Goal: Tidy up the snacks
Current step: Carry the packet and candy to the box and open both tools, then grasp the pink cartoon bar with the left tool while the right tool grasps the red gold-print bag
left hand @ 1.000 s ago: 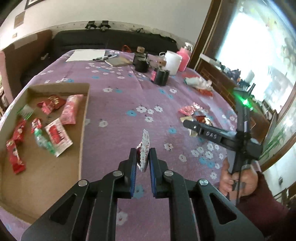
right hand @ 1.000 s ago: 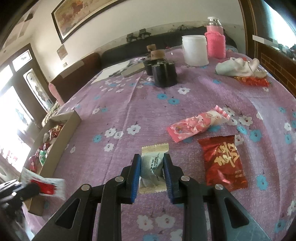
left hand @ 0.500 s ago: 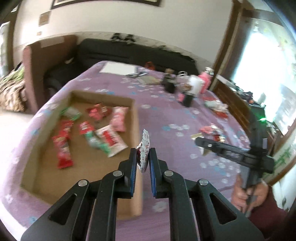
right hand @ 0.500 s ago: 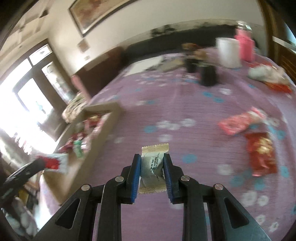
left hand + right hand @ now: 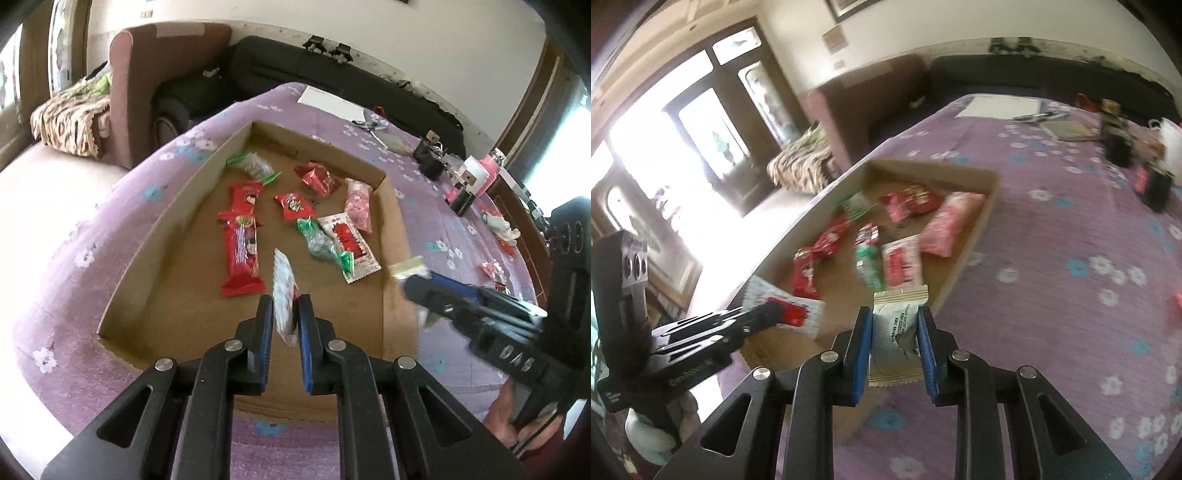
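Box (image 5: 391, 229) holds eight snacks | left claw (image 5: 285, 314) grips sachet (image 5: 282, 291), right claw (image 5: 894, 332) grips packet (image 5: 895, 328); neither dropped | strays (image 5: 493, 269) left on surface (image 5: 458, 229)

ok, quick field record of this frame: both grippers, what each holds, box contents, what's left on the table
left gripper: shut on white and red packet, above the cardboard box
right gripper: shut on cream packet, near the box's right wall
box contents: several wrapped snacks, mostly red, two green, one pink snack bag
table: purple floral cloth; a few red wrappers at far right, black containers, white cup, paper at far end
step: neither packet released yet
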The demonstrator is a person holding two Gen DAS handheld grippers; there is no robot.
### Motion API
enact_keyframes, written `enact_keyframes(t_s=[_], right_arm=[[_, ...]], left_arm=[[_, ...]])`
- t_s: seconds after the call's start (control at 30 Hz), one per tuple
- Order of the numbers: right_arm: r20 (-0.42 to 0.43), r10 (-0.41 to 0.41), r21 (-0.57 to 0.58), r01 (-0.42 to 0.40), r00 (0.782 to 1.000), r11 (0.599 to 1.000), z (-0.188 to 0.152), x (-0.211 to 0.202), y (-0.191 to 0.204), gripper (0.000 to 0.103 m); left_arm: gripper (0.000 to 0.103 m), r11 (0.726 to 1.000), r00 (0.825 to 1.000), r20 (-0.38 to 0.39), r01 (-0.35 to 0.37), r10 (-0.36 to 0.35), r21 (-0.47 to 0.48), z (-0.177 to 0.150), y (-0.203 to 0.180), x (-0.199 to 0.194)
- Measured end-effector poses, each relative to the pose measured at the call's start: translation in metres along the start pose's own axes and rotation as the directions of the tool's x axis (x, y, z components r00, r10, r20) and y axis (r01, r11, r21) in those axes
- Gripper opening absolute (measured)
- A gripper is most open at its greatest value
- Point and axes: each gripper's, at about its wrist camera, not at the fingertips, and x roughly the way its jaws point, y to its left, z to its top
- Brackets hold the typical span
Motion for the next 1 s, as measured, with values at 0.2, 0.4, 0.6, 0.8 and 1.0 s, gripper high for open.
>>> enact_keyframes(t_s=[0.2, 0.4, 0.6, 0.8, 1.0], right_arm=[[-0.051, -0.016, -0.057, 0.013, 0.999, 0.998, 0.0, 0.033, 0.031, 0.025], [-0.034, -0.039, -0.092, 0.036, 0.999, 0.995, 0.002, 0.039, 0.044, 0.028], [0.005, -0.042, -0.068, 0.042, 0.999, 0.997, 0.005, 0.023, 0.036, 0.034], [0.068, -0.067, -0.003, 0.068, 0.995, 0.998, 0.003, -0.012, 0.005, 0.045], [0.097, -0.216, 0.102, 0.206, 0.972, 0.973, -0.004, -0.047, -0.071, 0.046]], left_arm=[[0.024, 1.0, 1.0, -0.002, 0.013, -0.013, -0.012, 0.0, 0.008, -0.004], [0.051, 0.999, 0.999, 0.047, 0.014, -0.011, -0.05, 0.005, 0.015, -0.02], [0.053, 0.999, 0.991, 0.12, -0.051, 0.051, -0.003, 0.005, -0.001, -0.036], [0.053, 0.997, 0.981, 0.183, -0.064, 0.057, 0.031, 0.005, -0.021, -0.05], [0.053, 0.994, 0.992, 0.116, 0.048, -0.059, 0.097, -0.003, -0.055, -0.042]])
